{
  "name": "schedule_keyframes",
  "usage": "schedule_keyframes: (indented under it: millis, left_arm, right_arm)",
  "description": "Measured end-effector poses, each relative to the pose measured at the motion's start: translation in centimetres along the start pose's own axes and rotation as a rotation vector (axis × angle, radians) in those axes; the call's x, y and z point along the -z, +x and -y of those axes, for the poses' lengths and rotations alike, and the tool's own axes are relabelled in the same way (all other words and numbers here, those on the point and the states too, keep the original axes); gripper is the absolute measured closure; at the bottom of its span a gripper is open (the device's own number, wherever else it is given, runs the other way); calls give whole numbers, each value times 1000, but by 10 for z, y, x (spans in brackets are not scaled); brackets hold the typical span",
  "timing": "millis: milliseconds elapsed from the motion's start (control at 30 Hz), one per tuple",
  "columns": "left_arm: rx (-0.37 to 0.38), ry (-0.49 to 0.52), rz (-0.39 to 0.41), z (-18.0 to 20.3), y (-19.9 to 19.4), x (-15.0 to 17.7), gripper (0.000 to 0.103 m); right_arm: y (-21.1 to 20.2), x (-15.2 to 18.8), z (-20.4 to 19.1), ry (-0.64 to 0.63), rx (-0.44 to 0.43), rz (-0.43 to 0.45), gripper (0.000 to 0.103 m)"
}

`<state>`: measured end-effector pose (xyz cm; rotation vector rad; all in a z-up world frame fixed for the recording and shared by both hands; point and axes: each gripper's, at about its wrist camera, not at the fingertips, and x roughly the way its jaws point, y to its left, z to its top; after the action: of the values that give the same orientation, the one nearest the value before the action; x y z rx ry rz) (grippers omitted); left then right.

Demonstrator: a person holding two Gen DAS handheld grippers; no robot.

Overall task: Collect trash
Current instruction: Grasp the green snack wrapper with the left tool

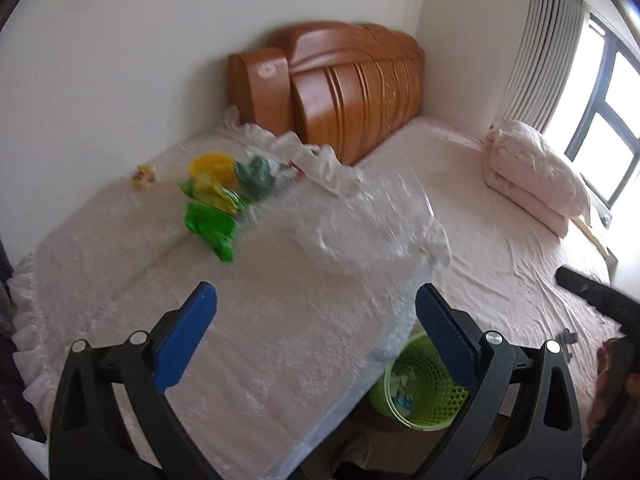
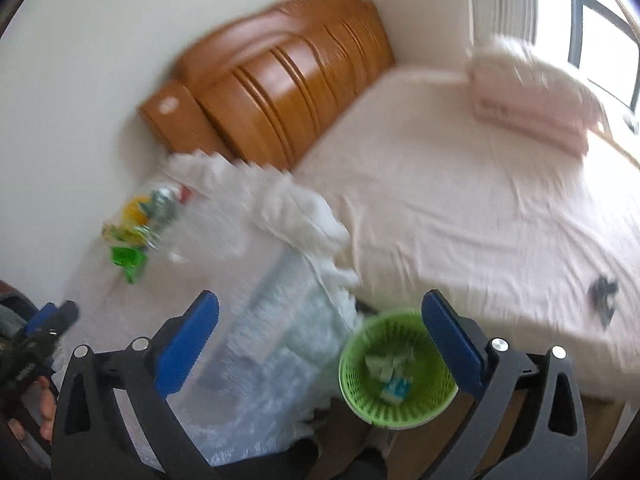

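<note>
Several pieces of trash lie on the lace-covered table (image 1: 248, 360): a green wrapper (image 1: 210, 228), a yellow piece (image 1: 210, 166), a grey-green crumpled piece (image 1: 256, 176) and a small yellowish scrap (image 1: 144, 176). My left gripper (image 1: 316, 300) is open and empty above the table's near part. My right gripper (image 2: 320, 312) is open and empty, high over the table's corner and a green basket (image 2: 396, 372). The basket stands on the floor and holds crumpled paper (image 2: 384, 362) and a blue-and-white carton (image 2: 396, 390). The same trash pile (image 2: 136, 220) shows blurred at the left.
The green basket (image 1: 420, 384) sits in the gap between table and bed (image 1: 500, 220). A wooden headboard (image 1: 352, 80) stands against the wall, and a folded pink quilt (image 1: 532, 168) lies by the window. A small dark object (image 2: 602, 292) lies on the bed. A clear plastic sheet (image 1: 360, 208) covers part of the table.
</note>
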<state>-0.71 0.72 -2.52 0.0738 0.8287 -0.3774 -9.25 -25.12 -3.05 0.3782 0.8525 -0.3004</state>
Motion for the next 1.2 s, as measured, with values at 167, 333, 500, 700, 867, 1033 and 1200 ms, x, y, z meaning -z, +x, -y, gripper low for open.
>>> schedule_keyframes:
  millis: [167,333,500,700,867,1033,1200]
  left_arm:
    - [-8,-25,-3,-12,-2,2,8]
    - [-28,-35,-28,-21,1,12,8]
    - [-38,-51,-47,-30,6,18,8]
    - [-42,-72,-64,-39,11,21,8]
    - [-46,-77,-89,-45,19,21,8]
    - [-54,-88,-98,-52,27,19,8]
    - [-67,-75,-105,-56,38,15,8]
  right_arm:
    - [-4,-7,-32,-85,-33,24,2]
    - [4,-1,-55,-136,-57,-11,2]
    - [10,1,-66,-159,-79,-32,2]
    - [19,2,-75,-167,-89,-51,2]
    - [27,1,-78,-155,-101,-67,2]
    - [30,-2,-81,-154,-114,-61,2]
    - [36,-6,-83,-153,-121,-65,2]
